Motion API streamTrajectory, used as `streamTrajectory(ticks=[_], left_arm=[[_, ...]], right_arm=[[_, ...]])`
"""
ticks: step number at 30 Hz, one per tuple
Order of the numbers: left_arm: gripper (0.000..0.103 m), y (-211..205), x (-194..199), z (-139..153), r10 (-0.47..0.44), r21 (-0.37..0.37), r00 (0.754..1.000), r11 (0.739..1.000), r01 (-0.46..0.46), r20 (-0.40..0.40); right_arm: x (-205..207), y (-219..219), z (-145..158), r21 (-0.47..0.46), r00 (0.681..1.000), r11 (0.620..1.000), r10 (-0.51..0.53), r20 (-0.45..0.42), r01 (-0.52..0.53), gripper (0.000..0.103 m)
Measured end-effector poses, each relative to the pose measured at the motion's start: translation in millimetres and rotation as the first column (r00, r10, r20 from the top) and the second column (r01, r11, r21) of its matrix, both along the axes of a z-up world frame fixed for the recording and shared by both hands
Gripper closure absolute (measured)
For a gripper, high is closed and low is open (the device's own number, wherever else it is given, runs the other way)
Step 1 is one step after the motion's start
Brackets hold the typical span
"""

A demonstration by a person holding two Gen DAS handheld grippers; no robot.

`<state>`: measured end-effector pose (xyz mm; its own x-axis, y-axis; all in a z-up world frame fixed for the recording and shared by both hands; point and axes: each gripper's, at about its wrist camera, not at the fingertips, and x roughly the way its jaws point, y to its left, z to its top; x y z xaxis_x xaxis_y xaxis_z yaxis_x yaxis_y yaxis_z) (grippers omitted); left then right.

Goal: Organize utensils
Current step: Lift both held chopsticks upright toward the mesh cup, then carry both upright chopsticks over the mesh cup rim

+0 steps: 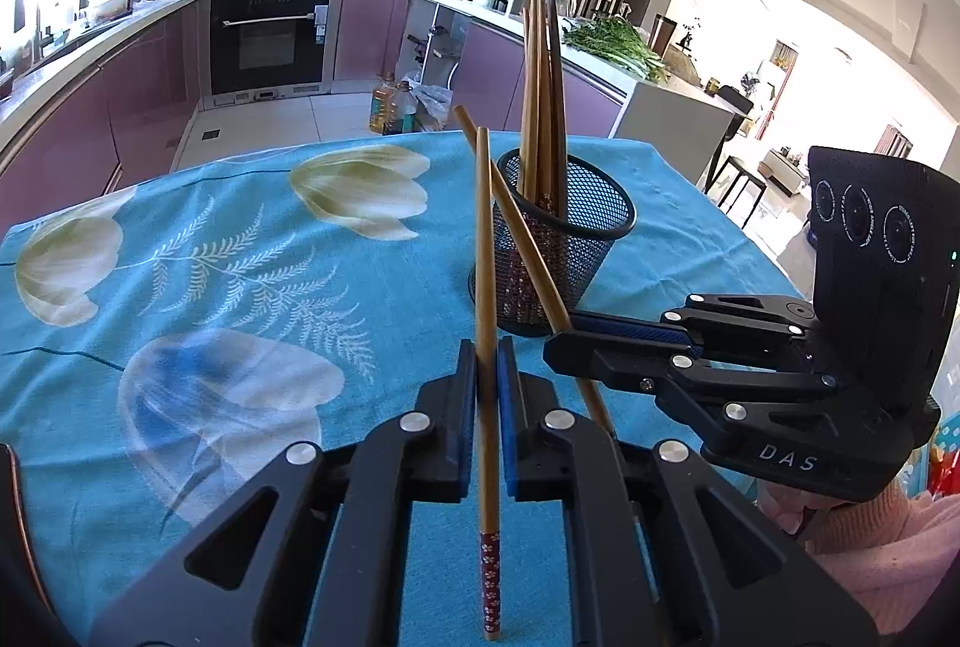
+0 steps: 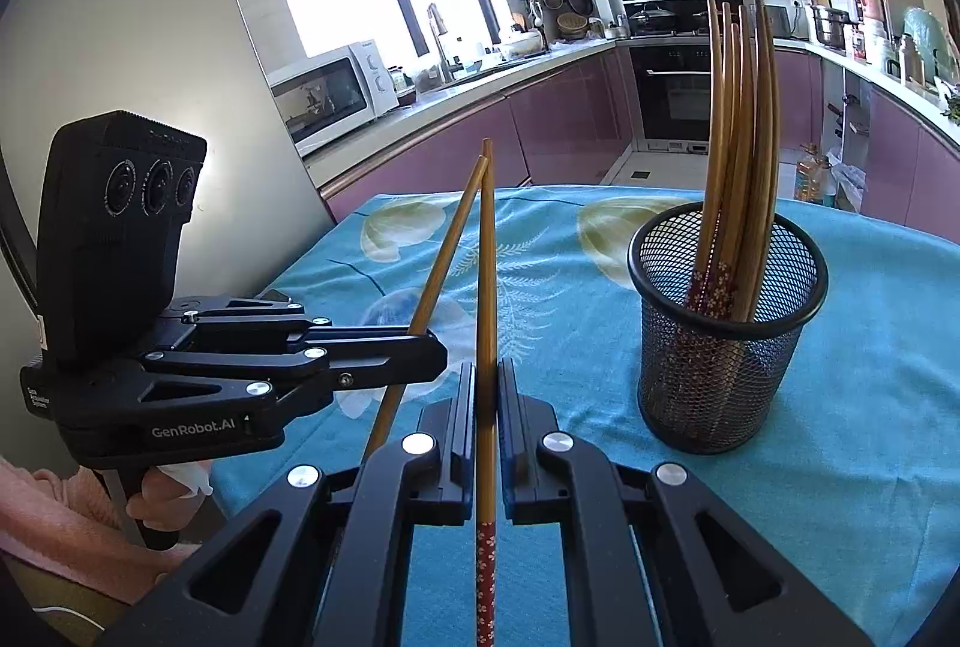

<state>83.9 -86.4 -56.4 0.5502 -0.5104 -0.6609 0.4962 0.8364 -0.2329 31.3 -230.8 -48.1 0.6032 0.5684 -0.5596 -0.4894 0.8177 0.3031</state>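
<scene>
One kitchen with purple cabinets (image 1: 72, 131); worktop under blue floral cloth (image 1: 240, 251). Mesh cup (image 2: 726, 329) holds chopsticks (image 2: 741, 155), lower ends obscured by mesh. Left gripper (image 1: 487, 365) and right gripper (image 2: 487, 383): jaws clamped on one chopstick each, left chopstick (image 1: 486, 299), right chopstick (image 2: 487, 287).

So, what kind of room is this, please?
Most likely a home kitchen: a built-in oven under a hob, a microwave on the counter, and a sink tap by the window.

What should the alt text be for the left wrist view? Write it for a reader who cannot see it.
The left gripper is shut on one chopstick, tip up. Ahead on the blue cloth stands a mesh cup with more chopsticks. At right, the right gripper holds a second chopstick beside it.
</scene>
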Motion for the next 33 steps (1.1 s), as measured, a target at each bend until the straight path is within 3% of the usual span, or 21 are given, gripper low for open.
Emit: streamTrajectory(ticks=[33], left_arm=[[0.096, -8, -8, 22, -0.021, -0.006, 0.998, 1.000, 0.021, 0.062]], right_arm=[[-9, -29, 26, 0.030, 0.993, 0.997, -0.080, 0.087, 0.078, 0.097]])
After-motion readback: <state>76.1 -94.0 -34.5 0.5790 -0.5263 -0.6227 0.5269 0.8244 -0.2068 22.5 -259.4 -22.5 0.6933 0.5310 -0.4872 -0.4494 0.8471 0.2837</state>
